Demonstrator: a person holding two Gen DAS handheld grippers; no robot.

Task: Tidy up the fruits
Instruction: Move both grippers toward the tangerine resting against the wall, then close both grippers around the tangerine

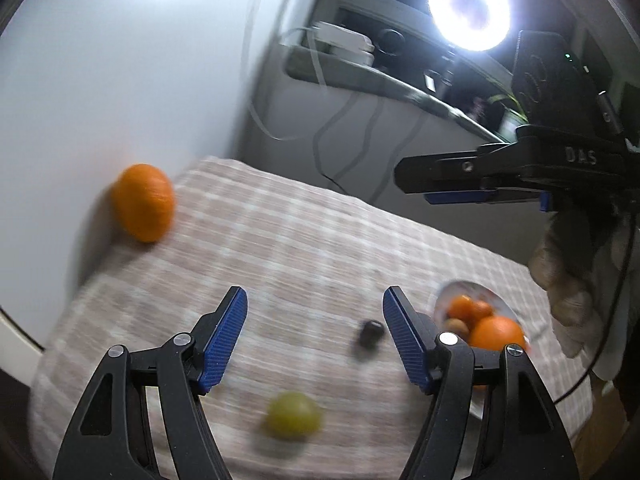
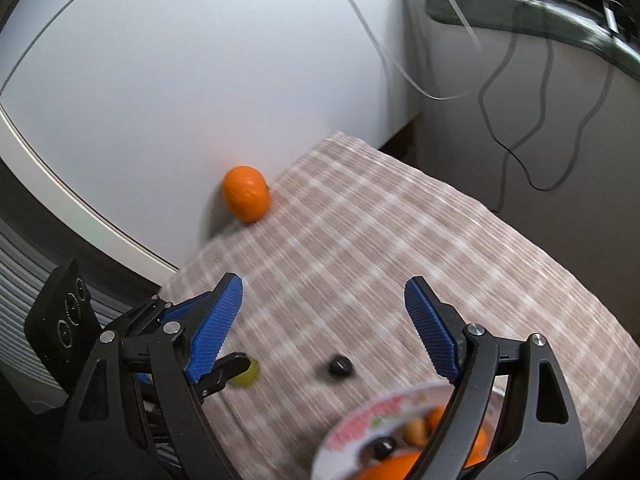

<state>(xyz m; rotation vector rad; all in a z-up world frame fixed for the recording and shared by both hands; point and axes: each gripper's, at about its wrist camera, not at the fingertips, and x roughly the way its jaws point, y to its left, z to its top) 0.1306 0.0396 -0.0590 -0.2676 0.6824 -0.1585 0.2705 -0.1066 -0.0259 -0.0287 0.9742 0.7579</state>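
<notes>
Hovering open, empty left tongs (image 1: 314,340) and right tongs (image 2: 322,328) over loose fruit.
Green fruit (image 1: 294,420), probably a grape, could roll off the surface (image 1: 300,232) at six o'clock if nudged.

I see a tablecloth (image 2: 360,240) checked in pale brown and white. On it I note an orange mandarin (image 2: 245,193), a yellow-green grape (image 1: 293,419) and a near-black grape (image 2: 340,366). My left gripper (image 1: 314,340) and right gripper (image 2: 324,326) are black with blue ribbed pads (image 1: 224,340). The bowl (image 2: 360,428) is white with pink and green print, holding orange fruit.
</notes>
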